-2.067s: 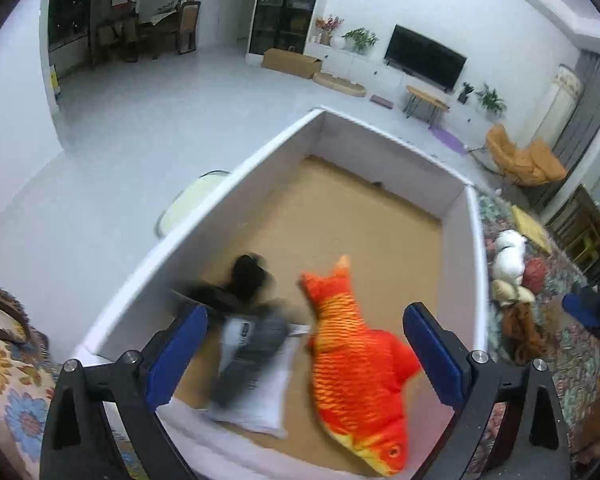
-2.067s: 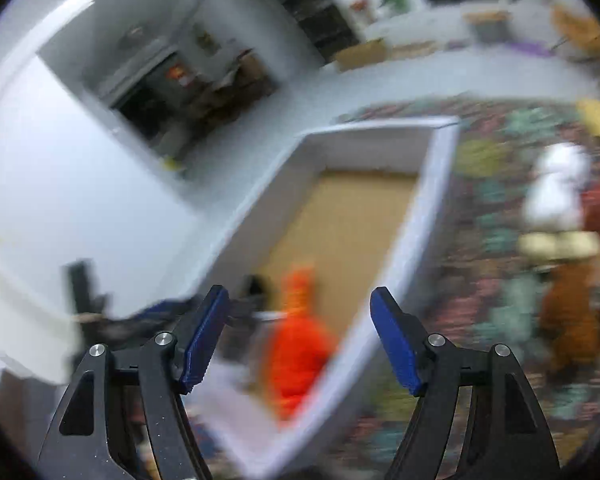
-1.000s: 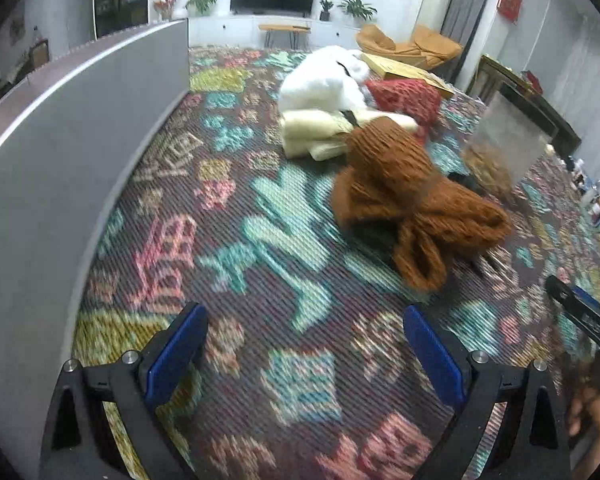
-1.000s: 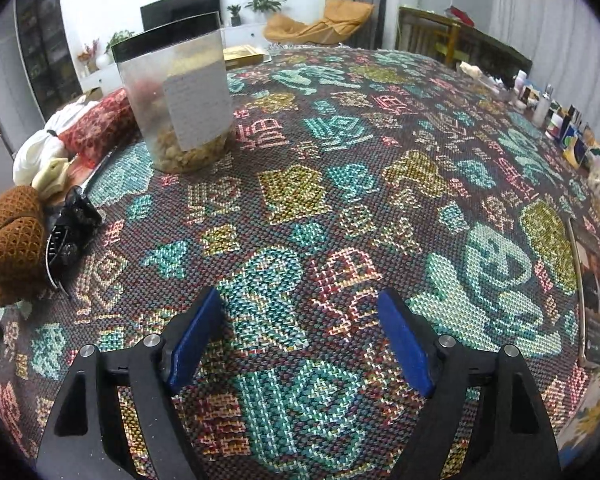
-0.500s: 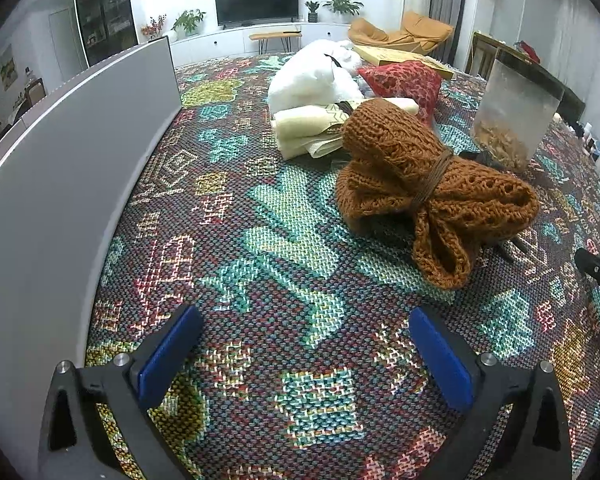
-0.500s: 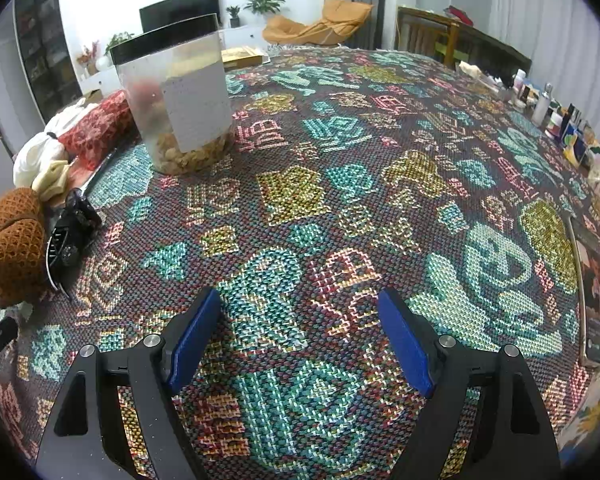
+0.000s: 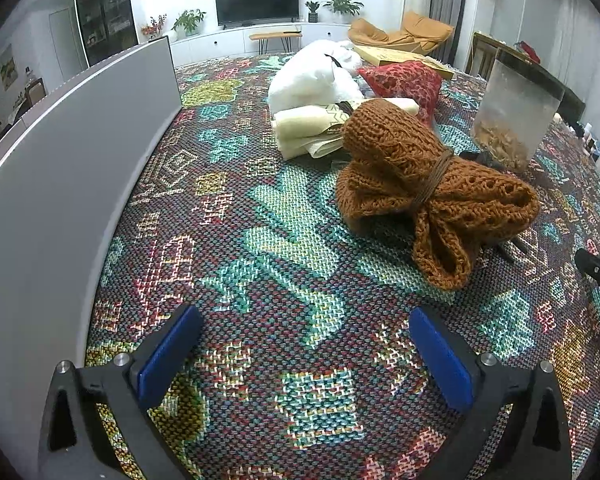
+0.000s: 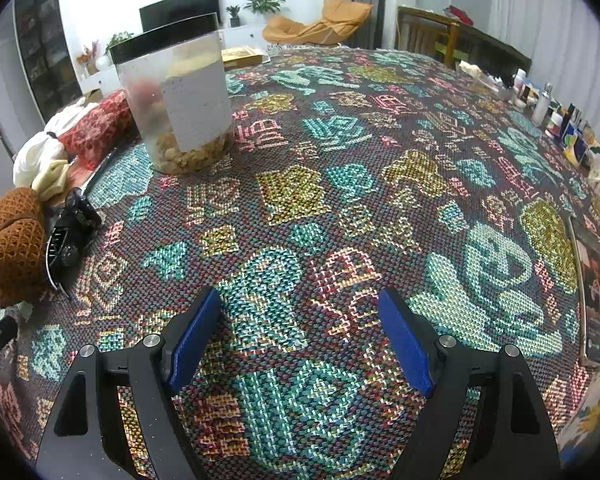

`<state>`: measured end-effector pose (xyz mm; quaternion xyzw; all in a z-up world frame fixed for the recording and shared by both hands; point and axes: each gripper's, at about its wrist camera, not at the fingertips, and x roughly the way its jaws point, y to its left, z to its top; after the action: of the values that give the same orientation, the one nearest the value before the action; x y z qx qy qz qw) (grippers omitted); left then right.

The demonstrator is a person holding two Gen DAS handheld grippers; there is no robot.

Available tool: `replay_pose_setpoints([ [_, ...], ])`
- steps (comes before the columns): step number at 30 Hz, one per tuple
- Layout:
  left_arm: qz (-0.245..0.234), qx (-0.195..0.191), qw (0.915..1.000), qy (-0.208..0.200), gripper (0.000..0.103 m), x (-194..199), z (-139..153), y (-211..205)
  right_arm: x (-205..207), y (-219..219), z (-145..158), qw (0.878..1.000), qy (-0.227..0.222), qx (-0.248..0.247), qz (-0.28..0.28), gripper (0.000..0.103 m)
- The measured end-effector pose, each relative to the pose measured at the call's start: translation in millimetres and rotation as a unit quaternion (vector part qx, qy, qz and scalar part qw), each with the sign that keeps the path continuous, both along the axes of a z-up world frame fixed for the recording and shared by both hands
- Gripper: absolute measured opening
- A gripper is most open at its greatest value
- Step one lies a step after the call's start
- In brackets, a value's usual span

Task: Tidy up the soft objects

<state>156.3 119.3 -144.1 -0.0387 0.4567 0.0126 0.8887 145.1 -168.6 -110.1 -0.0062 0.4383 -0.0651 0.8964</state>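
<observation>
- Left gripper (image 7: 304, 344) spread wide over the patterned woven cloth (image 7: 260, 240), nothing between the blue pads
- Right gripper (image 8: 300, 340) likewise spread above bare cloth, empty
- Brown knitted bundle (image 7: 432, 192) tied round the middle, ahead and right of the left gripper, apart from it
- Behind it: cream folded cloth (image 7: 312, 128), white plush (image 7: 312, 76), red knit (image 7: 404, 80)
- Clear lidded jar (image 8: 176, 100) upright beside the pile
- White box wall (image 7: 60, 184) along the left edge

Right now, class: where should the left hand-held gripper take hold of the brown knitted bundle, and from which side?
Grip the brown knitted bundle at its cord-tied waist, its narrowest, firmest part. Come down from above with the open left hand-held gripper, probably with the fingers spanning that waist, since the puffed ends flare out either side.
</observation>
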Motion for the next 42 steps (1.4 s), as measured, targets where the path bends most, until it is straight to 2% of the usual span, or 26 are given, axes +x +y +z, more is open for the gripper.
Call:
replay_pose_setpoints([
  [9,0.0,0.0,1.0,0.0,0.103,0.1,0.3,-0.2,0.2,0.2,-0.2,1.0,0.0,-0.001,-0.001,0.084],
  [13,0.0,0.0,1.0,0.0,0.103,0.2,0.4,-0.3,3.7,1.4,-1.1,1.0,0.009,-0.004,-0.012,0.089],
  [16,0.0,0.0,1.0,0.0,0.103,0.1,0.6,-0.5,15.6,7.4,3.0,0.999,0.034,0.028,-0.023,0.089],
  [17,0.0,-0.001,1.0,0.0,0.103,0.1,0.4,-0.2,19.2,12.7,6.1,0.998,0.033,0.056,-0.012,0.089],
  [18,0.0,0.0,1.0,0.0,0.103,0.2,0.5,-0.4,22.9,22.2,10.9,0.994,0.025,0.107,0.011,0.089],
  [20,0.0,0.0,1.0,0.0,0.103,0.2,0.6,-0.4,28.1,42.0,16.4,0.987,0.018,0.153,0.044,0.087],
  [22,0.0,0.0,1.0,0.0,0.103,0.2,0.6,-0.5,38.6,75.8,17.4,0.984,0.029,0.152,0.083,0.087],
  [24,0.0,0.0,1.0,0.0,0.103,0.2,0.5,-0.2,48.4,105.4,13.0,0.985,0.042,0.126,0.11,0.085],
  [25,0.0,0.0,1.0,0.0,0.103,0.2,0.6,-0.4,52.1,114.1,10.0,0.986,0.047,0.109,0.113,0.079],
  [26,0.0,0.0,1.0,0.0,0.103,0.2,0.6,-0.4,55.9,119.0,7.5,0.988,0.05,0.098,0.113,0.066],
  [28,0.0,0.0,1.0,0.0,0.103,0.2,0.6,-0.4,63.2,121.1,2.3,0.983,0.064,0.127,0.116,0.056],
  [30,0.0,0.0,1.0,0.0,0.103,0.2,0.3,-0.2,65.5,120.3,0.9,0.981,0.075,0.129,0.124,0.056],
  [31,0.0,0.0,1.0,0.0,0.103,0.1,0.1,0.1,65.5,120.8,1.0,0.98,0.08,0.123,0.134,0.053],
  [32,0.0,-0.001,1.0,0.0,0.103,0.2,0.3,-0.3,64.1,121.6,2.2,0.979,0.082,0.117,0.144,0.045],
  [34,0.0,-0.001,1.0,0.0,0.103,0.2,-0.1,0.1,59.7,117.1,6.2,0.976,0.088,0.12,0.156,0.035],
  [38,0.0,-0.001,1.0,0.0,0.103,0.2,-0.1,-0.3,41.3,97.5,22.8,0.978,0.076,0.116,0.154,0.035],
  [42,0.0,0.0,1.0,0.0,0.103,0.2,-0.3,0.0,23.1,53.0,43.8,0.985,0.037,0.118,0.121,0.035],
])
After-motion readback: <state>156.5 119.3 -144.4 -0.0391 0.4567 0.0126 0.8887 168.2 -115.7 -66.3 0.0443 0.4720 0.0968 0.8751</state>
